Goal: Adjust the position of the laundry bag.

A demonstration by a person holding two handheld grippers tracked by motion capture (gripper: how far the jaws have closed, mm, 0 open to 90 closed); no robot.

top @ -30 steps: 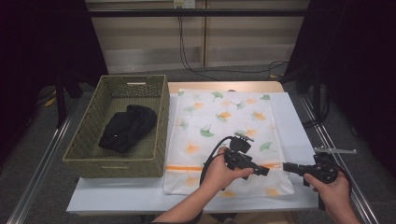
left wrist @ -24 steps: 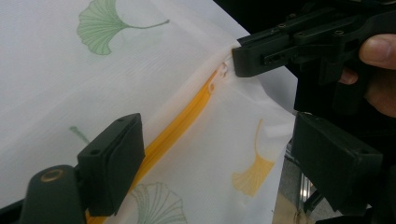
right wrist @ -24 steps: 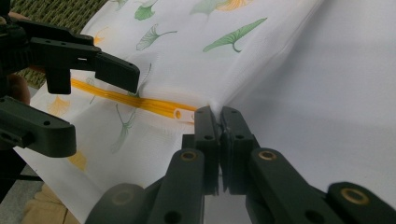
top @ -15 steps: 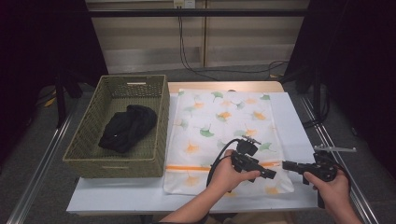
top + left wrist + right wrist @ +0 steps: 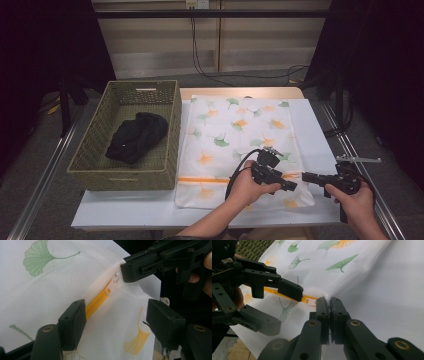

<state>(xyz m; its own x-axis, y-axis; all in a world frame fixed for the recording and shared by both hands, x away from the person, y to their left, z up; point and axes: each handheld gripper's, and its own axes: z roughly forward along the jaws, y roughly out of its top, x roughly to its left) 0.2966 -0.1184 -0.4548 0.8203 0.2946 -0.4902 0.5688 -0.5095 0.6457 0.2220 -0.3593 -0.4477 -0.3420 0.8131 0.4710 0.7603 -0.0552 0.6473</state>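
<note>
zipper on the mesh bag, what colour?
Orange-yellow zipper with a white pull, on the white leaf-print mesh bag. Clearest in the left gripper view.

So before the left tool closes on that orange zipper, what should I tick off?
1. Right tool shut on the edge of the white mesh laundry bag with ginkgo-leaf print: ok.
2. Orange zipper between the left tool's jaws: ok.
3. Left tool's jaws have just been closing, pads not yet pressing the zipper: ok.
4. White zipper pull visible near the right tool's tip: ok.
5. Bag lying flat on the white table: ok.
6. Zipper open or shut: cannot tell.
</note>
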